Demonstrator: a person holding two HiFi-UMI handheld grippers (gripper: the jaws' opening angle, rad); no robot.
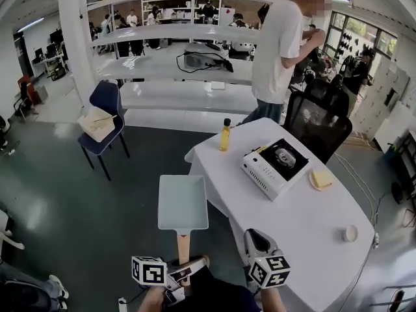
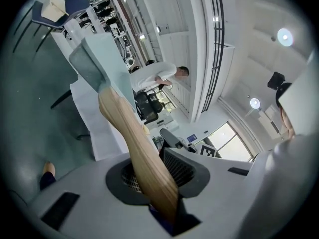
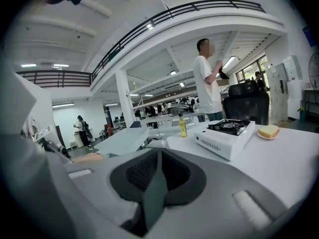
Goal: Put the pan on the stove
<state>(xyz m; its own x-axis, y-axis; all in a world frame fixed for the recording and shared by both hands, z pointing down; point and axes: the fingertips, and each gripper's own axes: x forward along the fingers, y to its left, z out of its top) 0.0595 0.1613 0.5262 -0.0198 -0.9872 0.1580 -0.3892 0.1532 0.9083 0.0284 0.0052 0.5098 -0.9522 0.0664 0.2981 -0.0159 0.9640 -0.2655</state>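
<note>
I read pan (image 1: pixel 182 203) as pale grey-green, its handle (image 1: pixel 182 244) light tan wood with faint grain. Stove (image 1: pixel 276 168): white body, black top. Table (image 1: pixel 312 233): plain white cloth. Bottle (image 1: pixel 225 136): yellow, dark cap. Plate (image 1: pixel 313 185): whitish, pale yellow piece on it. Chair (image 1: pixel 104 99): navy; bag (image 1: pixel 96 123) on it beige. Office chair (image 1: pixel 318 125): black. Floor (image 1: pixel 78 207): dark grey-green. Person (image 1: pixel 276 51): white T-shirt, blue jeans. My left gripper (image 1: pixel 187 268) and right gripper (image 1: pixel 255 238): pale grey shells, cubes with black-and-white square markers.
</note>
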